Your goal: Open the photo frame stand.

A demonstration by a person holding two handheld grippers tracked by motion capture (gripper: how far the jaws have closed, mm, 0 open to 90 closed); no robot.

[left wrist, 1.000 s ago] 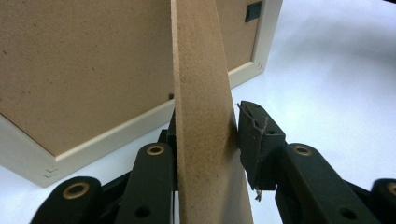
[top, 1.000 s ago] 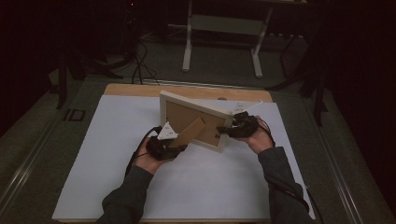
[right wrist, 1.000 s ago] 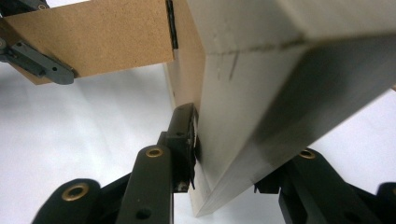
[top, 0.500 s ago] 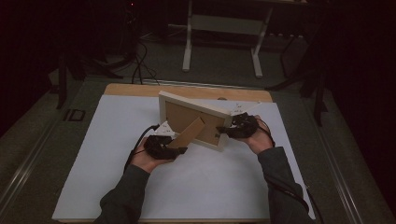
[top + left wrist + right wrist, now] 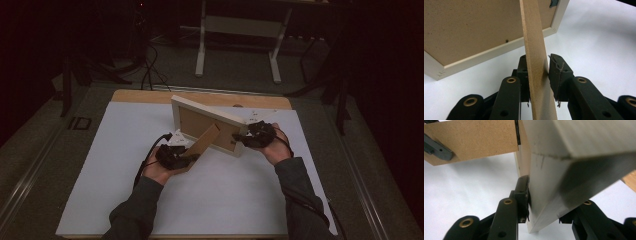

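Note:
A pale wooden picture frame [image 5: 200,122] stands upright on the white sheet with its brown backboard [image 5: 469,30] towards me. Its brown stand leg [image 5: 205,140] slants down to the left. My left gripper [image 5: 182,157] is at the foot of that leg. Its jaws have just been closing, with the stand leg [image 5: 536,75] between them and both pads against it. My right gripper [image 5: 245,139] is shut on the frame's right edge [image 5: 549,190]; one pad presses the back, and the other is hidden under the frame.
The white sheet [image 5: 240,200] covers a wooden table whose bare edge [image 5: 150,96] runs along the far side. Beyond it stand a white table base [image 5: 235,45] and cables [image 5: 150,70] on the dark floor.

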